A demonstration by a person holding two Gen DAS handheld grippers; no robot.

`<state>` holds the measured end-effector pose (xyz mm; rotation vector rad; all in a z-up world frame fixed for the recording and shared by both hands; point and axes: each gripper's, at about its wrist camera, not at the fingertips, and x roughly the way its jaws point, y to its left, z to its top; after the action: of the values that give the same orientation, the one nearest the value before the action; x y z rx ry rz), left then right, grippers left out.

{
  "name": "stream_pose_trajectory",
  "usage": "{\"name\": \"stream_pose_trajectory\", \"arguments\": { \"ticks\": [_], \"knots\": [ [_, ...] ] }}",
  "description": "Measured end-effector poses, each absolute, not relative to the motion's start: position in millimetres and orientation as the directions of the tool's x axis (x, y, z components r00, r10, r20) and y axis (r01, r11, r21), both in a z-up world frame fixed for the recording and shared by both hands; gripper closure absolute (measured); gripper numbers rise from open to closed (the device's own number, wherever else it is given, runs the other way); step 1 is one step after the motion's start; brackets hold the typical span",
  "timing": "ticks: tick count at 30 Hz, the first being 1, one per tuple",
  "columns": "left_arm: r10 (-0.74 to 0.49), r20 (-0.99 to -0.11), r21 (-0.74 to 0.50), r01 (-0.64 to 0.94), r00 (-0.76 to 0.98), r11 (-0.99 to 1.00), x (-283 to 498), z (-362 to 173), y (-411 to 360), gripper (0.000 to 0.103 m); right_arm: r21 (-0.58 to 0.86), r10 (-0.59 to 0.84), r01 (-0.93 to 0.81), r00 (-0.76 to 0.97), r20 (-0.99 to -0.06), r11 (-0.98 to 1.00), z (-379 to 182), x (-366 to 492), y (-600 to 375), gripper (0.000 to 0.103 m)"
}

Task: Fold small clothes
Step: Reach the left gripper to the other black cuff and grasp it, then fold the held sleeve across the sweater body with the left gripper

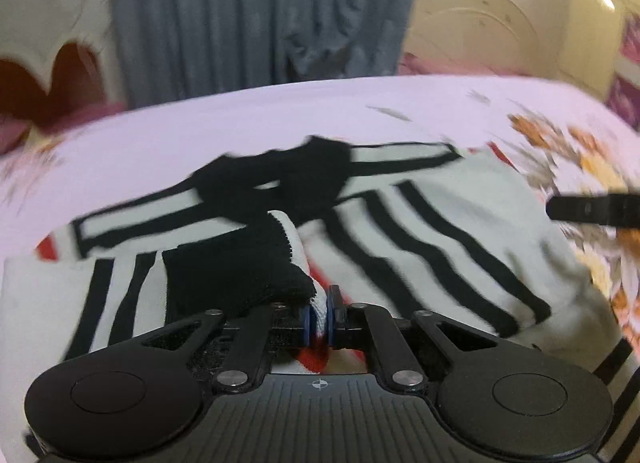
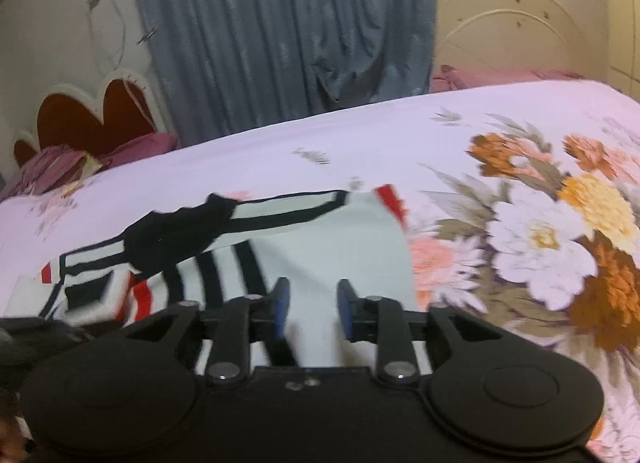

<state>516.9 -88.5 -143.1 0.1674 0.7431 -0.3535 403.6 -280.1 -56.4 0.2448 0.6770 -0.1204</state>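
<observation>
The left gripper (image 1: 320, 313) has its blue-padded fingers (image 1: 306, 317) pressed close together on a fold of white fabric with a black cuff, part of the striped shirt (image 1: 420, 231). The pinched fold rises from the garment toward the camera, its black ribbed band (image 1: 232, 263) draped just left of the pads, with a patch of red showing below them.

The right gripper (image 2: 313, 309) holds its fingers (image 2: 282, 303) well apart, with nothing between them; the white body of the shirt (image 2: 320, 239) lies beneath the gap. Whether the tips touch the cloth cannot be told.

The shirt is white with black stripes, a black collar area (image 1: 280, 171) and red trim at its edges. It lies spread on a bedsheet (image 2: 360, 135) that is pale lilac with a print of large orange, white and pink flowers (image 2: 540, 239) to the right of the garment. In the left wrist view, a dark finger of the right gripper (image 1: 592, 209) enters from the right edge above the shirt.

Beyond the bed hang grey-blue curtains (image 2: 280, 23). A heart-shaped red and white headboard (image 2: 92, 115) stands at the left, and a cream arched one (image 2: 512, 23) at the right.
</observation>
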Motion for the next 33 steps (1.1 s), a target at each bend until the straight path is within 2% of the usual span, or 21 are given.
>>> {"name": "stream_pose_trajectory", "arguments": {
  "ticks": [1, 2, 3, 4, 5, 11, 12, 14, 15, 20, 24, 33],
  "knots": [
    [-0.274, -0.681, 0.021, 0.392, 0.680, 0.920, 515.7, -141.9, -96.5, 0.065, 0.198, -0.027, 0.195, 0.774, -0.632, 0.960, -56.3, 400.5, -287.9, 0.061],
    [-0.316, -0.666, -0.002, 0.422, 0.676, 0.907, 513.7, -140.8, -103.8, 0.052, 0.206, -0.028, 0.202, 0.775, -0.631, 0.957, -56.6, 398.7, -293.0, 0.057],
    [-0.351, -0.647, -0.024, 0.443, 0.677, 0.896, 510.1, -139.5, -109.0, 0.033, 0.210, -0.029, 0.207, 0.777, -0.629, 0.956, -56.7, 396.9, -297.3, 0.057],
    [-0.377, -0.625, -0.038, 0.456, 0.683, 0.889, 507.2, -137.9, -112.7, 0.023, 0.217, -0.028, 0.209, 0.778, -0.627, 0.953, -56.9, 395.6, -301.6, 0.057],
    [-0.397, -0.602, -0.048, 0.465, 0.693, 0.884, 502.8, -134.2, -116.5, 0.021, 0.224, -0.024, 0.210, 0.778, -0.627, 0.952, -57.0, 393.5, -305.3, 0.057],
    [-0.524, -0.524, -0.173, 0.518, 0.671, 0.837, 476.4, -129.3, -87.4, 0.020, 0.251, 0.039, 0.155, 0.778, -0.628, 0.955, -58.8, 400.7, -299.0, 0.057],
    [-0.526, -0.537, -0.183, 0.517, 0.660, 0.836, 477.4, -131.6, -83.7, 0.014, 0.254, 0.052, 0.141, 0.777, -0.627, 0.957, -59.3, 403.0, -294.4, 0.057],
    [-0.435, -0.598, -0.117, 0.463, 0.673, 0.879, 483.4, -138.6, -87.1, 0.012, 0.262, 0.084, 0.109, 0.773, -0.629, 0.959, -61.3, 408.2, -283.0, 0.057],
    [-0.417, -0.600, -0.097, 0.455, 0.683, 0.885, 485.6, -138.9, -89.7, 0.012, 0.256, 0.089, 0.097, 0.773, -0.628, 0.962, -61.7, 410.3, -278.1, 0.057],
    [-0.522, -0.527, -0.209, 0.493, 0.671, 0.845, 490.2, -131.0, -102.4, 0.012, 0.234, 0.045, 0.117, 0.806, -0.590, 0.965, -48.5, 408.6, -277.8, 0.058],
    [-0.542, -0.524, -0.224, 0.507, 0.657, 0.832, 485.8, -134.0, -121.8, 0.012, 0.207, -0.009, 0.154, 0.821, -0.570, 0.966, -38.4, 402.2, -290.7, 0.058],
    [-0.405, -0.565, -0.117, 0.416, 0.718, 0.902, 475.8, -127.5, -120.5, 0.012, 0.253, 0.025, 0.161, 0.798, -0.602, 0.954, -52.1, 388.6, -292.7, 0.058]
  ]
}}
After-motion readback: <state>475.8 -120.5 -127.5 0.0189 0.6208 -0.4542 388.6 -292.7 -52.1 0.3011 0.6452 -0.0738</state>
